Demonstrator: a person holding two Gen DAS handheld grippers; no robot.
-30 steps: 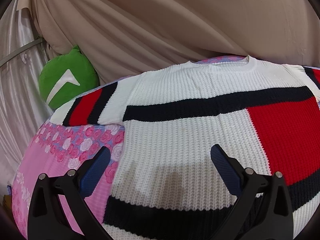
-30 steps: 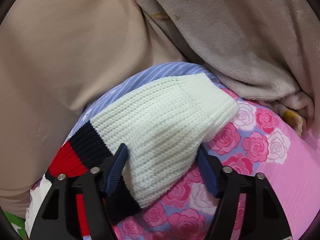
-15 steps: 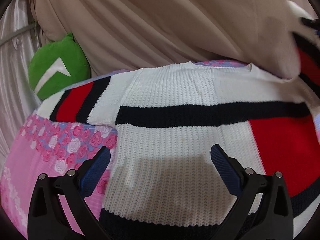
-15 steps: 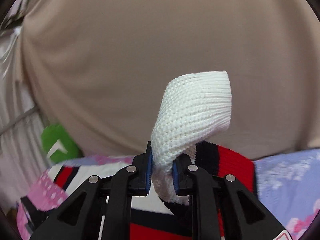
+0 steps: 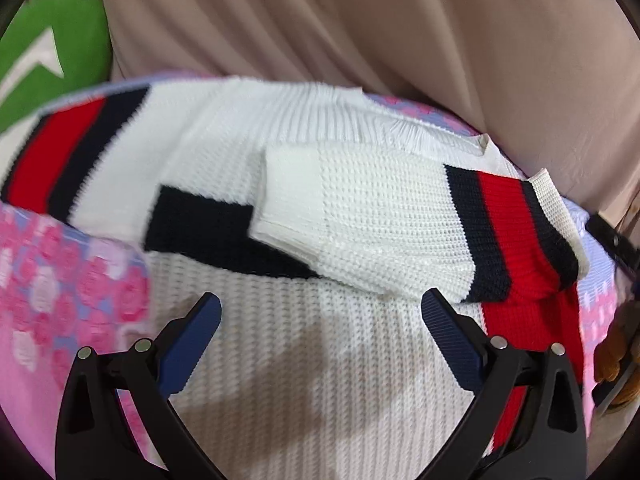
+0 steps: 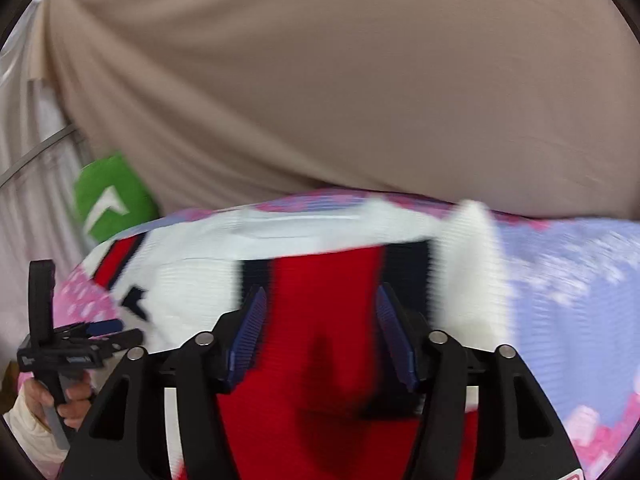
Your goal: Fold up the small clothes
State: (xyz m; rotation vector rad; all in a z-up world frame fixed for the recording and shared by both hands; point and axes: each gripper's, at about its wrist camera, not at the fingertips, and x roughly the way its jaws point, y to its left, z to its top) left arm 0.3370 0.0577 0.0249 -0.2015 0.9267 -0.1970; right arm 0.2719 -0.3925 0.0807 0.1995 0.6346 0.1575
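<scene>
Your right hand-held gripper (image 6: 320,332) has just let go: half a second ago its pads were clamped on the white cuff of the sleeve, lifted against the beige drape; its jaws have been opening since and now stand apart over the red band, nothing pinched between them. The right sleeve (image 5: 400,232) now lies folded across the chest of the sweater (image 5: 320,360), cuff toward the middle, covering part of the navy stripe. The sweater itself rests flat on the pink rose-print bedspread (image 5: 60,300), neckline toward the drape (image 5: 360,20). Your left hand-held gripper (image 5: 320,332) hovers above the lower white body panel, jaws wide apart, empty; it has shifted so the green cushion (image 5: 44,48) sits further into the corner of its view. The left sleeve (image 5: 80,148) is spread outward, not yet folded. Judgement: first sleeve fold done; the mirror fold of the left sleeve looks like the next step, then the body fold.
</scene>
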